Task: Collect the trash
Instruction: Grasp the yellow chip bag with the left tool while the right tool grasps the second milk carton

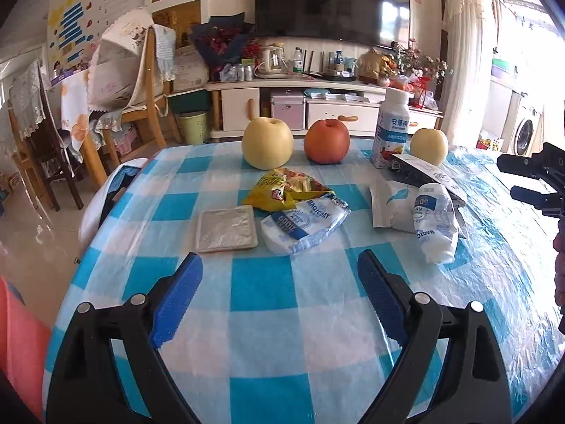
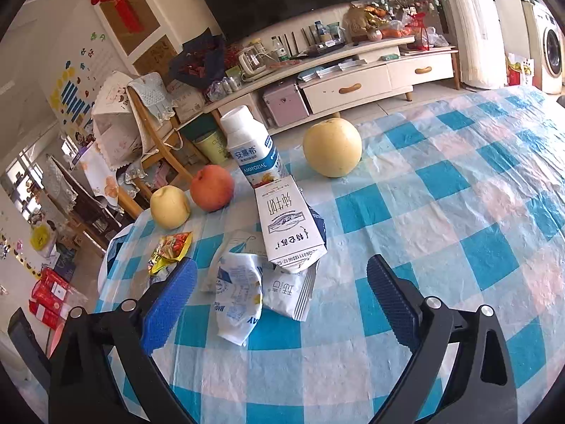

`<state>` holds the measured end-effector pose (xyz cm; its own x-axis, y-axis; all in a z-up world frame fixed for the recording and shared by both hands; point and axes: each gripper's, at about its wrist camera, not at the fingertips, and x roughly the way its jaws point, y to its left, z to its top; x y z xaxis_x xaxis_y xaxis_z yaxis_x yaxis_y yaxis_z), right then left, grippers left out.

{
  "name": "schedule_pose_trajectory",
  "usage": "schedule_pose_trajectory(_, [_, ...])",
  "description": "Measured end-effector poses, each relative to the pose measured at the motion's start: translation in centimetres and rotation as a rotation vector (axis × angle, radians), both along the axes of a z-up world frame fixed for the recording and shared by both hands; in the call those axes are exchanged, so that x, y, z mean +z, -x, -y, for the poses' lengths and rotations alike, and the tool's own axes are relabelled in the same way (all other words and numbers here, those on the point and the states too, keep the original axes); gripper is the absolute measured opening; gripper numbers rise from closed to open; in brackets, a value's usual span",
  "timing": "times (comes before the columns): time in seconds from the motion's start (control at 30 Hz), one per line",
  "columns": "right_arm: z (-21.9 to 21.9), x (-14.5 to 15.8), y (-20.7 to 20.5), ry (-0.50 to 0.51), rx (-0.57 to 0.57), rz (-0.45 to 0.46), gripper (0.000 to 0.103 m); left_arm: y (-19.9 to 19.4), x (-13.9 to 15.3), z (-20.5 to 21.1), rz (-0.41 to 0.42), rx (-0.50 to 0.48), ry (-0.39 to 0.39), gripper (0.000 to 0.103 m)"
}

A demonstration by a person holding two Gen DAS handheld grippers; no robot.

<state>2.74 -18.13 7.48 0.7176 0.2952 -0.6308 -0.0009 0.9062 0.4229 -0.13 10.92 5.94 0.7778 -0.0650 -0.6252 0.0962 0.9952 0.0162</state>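
Lying in two loose clusters on the blue-and-white checked tablecloth (image 1: 261, 293), the trash sat in the middle of the table. In the left wrist view, a crumpled yellow snack wrapper (image 1: 282, 190) overlapped the far edge of a blue-and-white plastic wrapper (image 1: 303, 226), and a flat square foil-lidded tray (image 1: 227, 228) lay just beside that wrapper on its left. Off to the right, a second crumpled white wrapper (image 1: 436, 222) rested against a flat white sachet (image 1: 388, 208), with a tipped-over milk carton (image 1: 423, 175) behind them.

From the right wrist view the carton (image 2: 287, 226) lay on its side, its near end over the sachet (image 2: 291, 295), and the crumpled white wrapper (image 2: 236, 296) sat just left of it; the yellow snack wrapper (image 2: 169, 251) showed beyond the left finger.

Behind the trash stood a row along the far edge of the table: a large pale yellow apple (image 1: 267, 143), a red apple (image 1: 326, 140), an upright yoghurt bottle (image 1: 391, 130) and a smaller yellow apple (image 1: 429, 146).

The left gripper (image 1: 280, 284) hovered above bare cloth on the near side of the tray and wrappers, its blue-padded jaws spread wide with nothing between them. The right gripper (image 2: 282, 300) likewise stood wide apart, the crumpled wrapper and sachet seen between its fingers but untouched. At the right edge of the left wrist view the right gripper's black body (image 1: 540, 183) showed beside part of a hand (image 1: 558, 268).

Beyond the table were a TV cabinet (image 1: 317, 106), a dark television (image 1: 332, 0) and a wooden chair (image 1: 141, 106).
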Motion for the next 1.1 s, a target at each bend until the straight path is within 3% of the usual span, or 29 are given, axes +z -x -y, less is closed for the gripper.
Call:
schedule_pose_trajectory(0.13, [-0.1,-0.5,-1.7,0.046,0.015,0.017,0.096,-3.3,-0.1,1.3,-0.032,-0.046,0.009,0.090])
schedule_pose_trajectory(0.3, [0.5,-1.8,-4.4,0.093,0.000,0.009,0.096,-7.7,-0.3,1.3,-0.074,-0.015,0.060,0.090])
schedule_pose_trajectory(0.53, [1.0,-4.7,-7.7,0.043,0.024,-0.035,0.096,-14.1,-1.5,1.2,-0.160,0.079,0.069,0.090])
schedule_pose_trajectory(0.7, [0.8,-5.8,-9.1,0.004,0.049,-0.064,0.096,-18.1,-2.9,0.4,-0.265,0.143,0.129,0.090])
schedule_pose_trajectory(0.83, [0.3,-6.1,-9.4,0.014,0.072,-0.066,0.096,-19.5,-4.5,0.4,-0.324,0.170,0.131,0.085])
schedule_pose_trajectory(0.97, [-0.3,-6.4,-9.7,0.017,0.098,-0.074,0.095,-19.2,-4.6,0.6,-0.303,0.173,0.127,0.080])
schedule_pose_trajectory(1.0, [-0.5,-6.4,-9.7,0.026,0.105,-0.075,0.092,-19.1,-4.5,0.7,-0.300,0.171,0.124,0.079])
schedule_pose_trajectory(1.07, [-1.0,-6.5,-9.8,0.029,0.136,-0.077,0.073,-18.6,-4.6,0.9,-0.293,0.168,0.094,0.073])
schedule_pose_trajectory(1.1, [-1.3,-6.5,-9.8,0.036,0.147,-0.081,0.068,-18.4,-4.6,1.0,-0.289,0.162,0.089,0.073])
